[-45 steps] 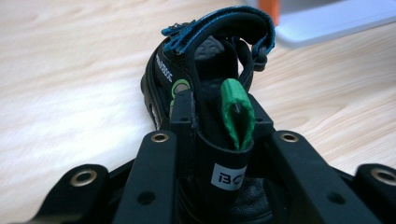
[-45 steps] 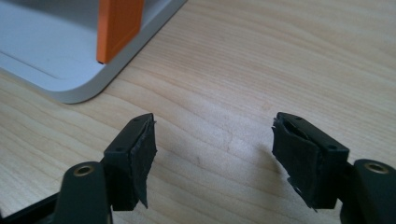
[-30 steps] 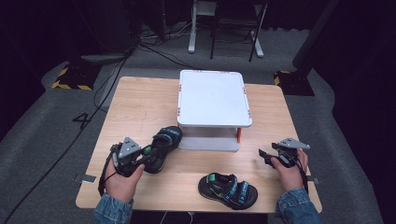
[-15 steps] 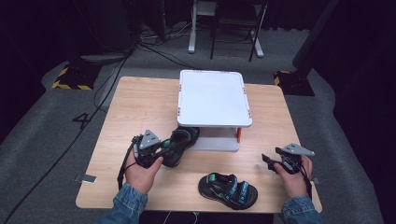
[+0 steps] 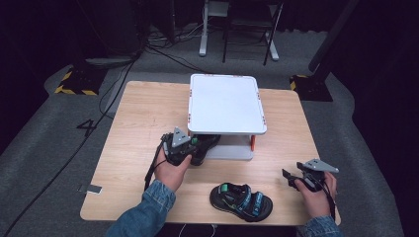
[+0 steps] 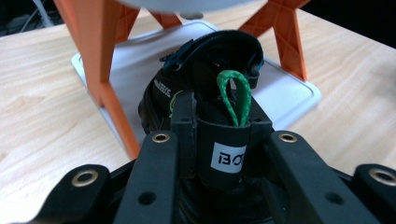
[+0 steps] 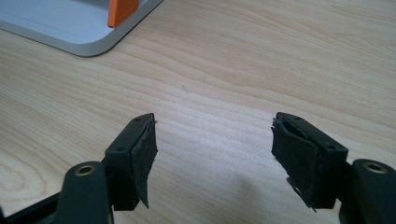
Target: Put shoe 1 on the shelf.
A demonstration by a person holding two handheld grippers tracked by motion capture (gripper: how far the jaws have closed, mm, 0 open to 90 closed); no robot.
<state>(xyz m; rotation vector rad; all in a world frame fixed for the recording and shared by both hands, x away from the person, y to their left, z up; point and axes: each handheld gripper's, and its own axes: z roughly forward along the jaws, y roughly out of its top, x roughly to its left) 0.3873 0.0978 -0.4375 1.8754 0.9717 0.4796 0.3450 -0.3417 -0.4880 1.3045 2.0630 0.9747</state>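
My left gripper (image 5: 193,148) (image 6: 219,144) is shut on the heel strap of a black sandal (image 5: 206,143) (image 6: 210,70) that has a green pull loop. The sandal's toe reaches under the white top (image 5: 225,103) of a small two-level rack and rests on its lower tray (image 6: 287,93), between orange legs (image 6: 100,60). A second, matching sandal (image 5: 240,201) lies on the table near the front edge. At the right, my right gripper (image 5: 290,178) (image 7: 215,149) stands open over bare wood, with nothing between its jaws.
The rack stands mid-table on a wooden tabletop (image 5: 143,118). A corner of its lower tray (image 7: 79,28) lies ahead and to the left of the right gripper. Cables, a chair base and dark floor lie beyond the table.
My left hand has carried the sandal right and forward, from the table's left side to the rack, so its toe now sits under the top level. The right hand drifted slightly toward the near edge.
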